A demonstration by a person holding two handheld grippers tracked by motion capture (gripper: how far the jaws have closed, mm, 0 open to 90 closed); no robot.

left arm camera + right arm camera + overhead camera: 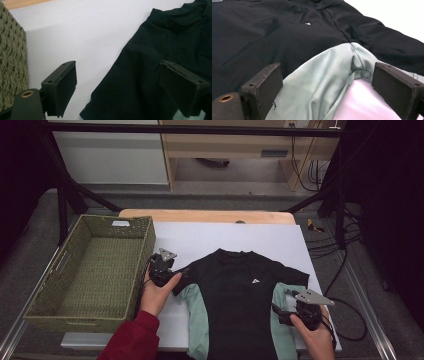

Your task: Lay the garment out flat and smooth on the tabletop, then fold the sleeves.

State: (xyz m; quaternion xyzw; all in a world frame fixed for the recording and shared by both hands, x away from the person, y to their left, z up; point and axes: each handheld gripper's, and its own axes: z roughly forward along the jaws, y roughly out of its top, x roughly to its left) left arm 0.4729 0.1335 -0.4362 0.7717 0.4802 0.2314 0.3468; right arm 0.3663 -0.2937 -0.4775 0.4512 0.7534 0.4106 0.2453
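Left gripper [176, 272]: jaws spread, nothing clamped, hovering at the black shirt's [240, 295] sleeve edge. Right gripper [280, 312]: jaws apart over the mint sleeve [324, 75]. Shirt flat on white sheet [225, 237]; hem cut off below. Basket [90, 270] left.

One black shirt [239, 295] lies on the one white table [200, 240], with two pale green sleeves [196, 312] at left and right. One woven basket [95, 270] stands far left.

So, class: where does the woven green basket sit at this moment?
In the high view the woven green basket sits at the table's left side, beside the white sheet, just left of the left gripper and the black shirt.
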